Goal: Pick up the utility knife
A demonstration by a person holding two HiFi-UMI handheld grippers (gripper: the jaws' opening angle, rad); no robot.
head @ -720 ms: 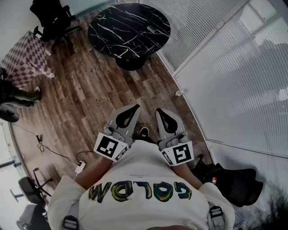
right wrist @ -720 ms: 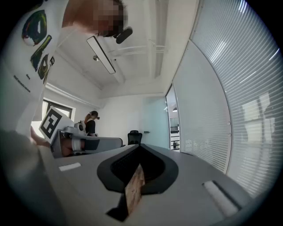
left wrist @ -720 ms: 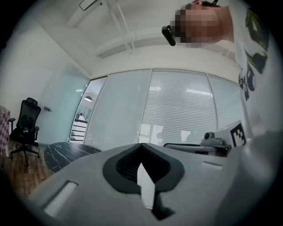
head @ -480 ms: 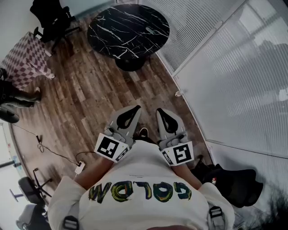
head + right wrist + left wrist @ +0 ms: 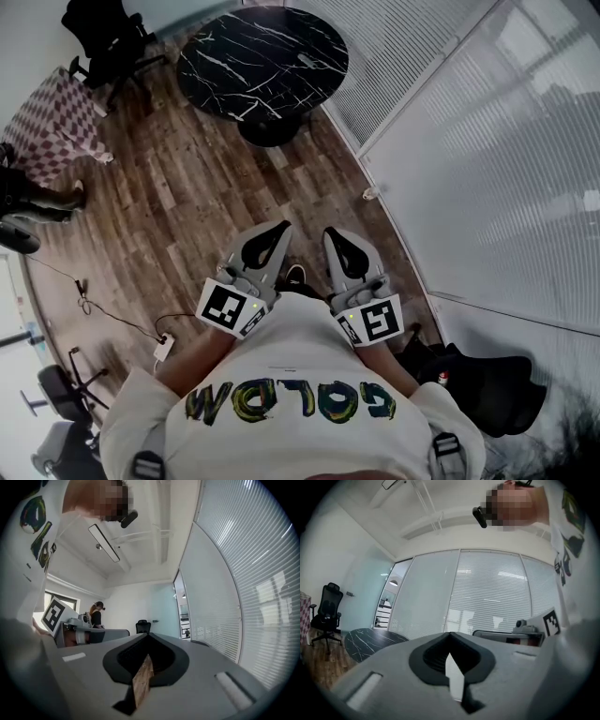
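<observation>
I see no utility knife that I can make out. A round black marble table (image 5: 262, 61) stands well ahead, with a small pale object (image 5: 307, 61) on it that is too small to identify. My left gripper (image 5: 284, 223) and right gripper (image 5: 330, 231) are held side by side close to my chest, above the wooden floor and pointing toward the table. In the left gripper view the left gripper (image 5: 450, 633) has its jaws meeting at the tip with nothing between them. The right gripper (image 5: 148, 634) looks the same in its own view, shut and empty.
A glass wall with blinds (image 5: 487, 169) runs along the right. A black office chair (image 5: 108, 37) and a checkered seat (image 5: 56, 117) stand at the far left. A cable with a power strip (image 5: 164, 349) lies on the floor. Dark gear (image 5: 487, 384) sits by my right side.
The head view has drifted slightly, so the table sits a little further left. Both grippers stay together at my chest, still shut.
</observation>
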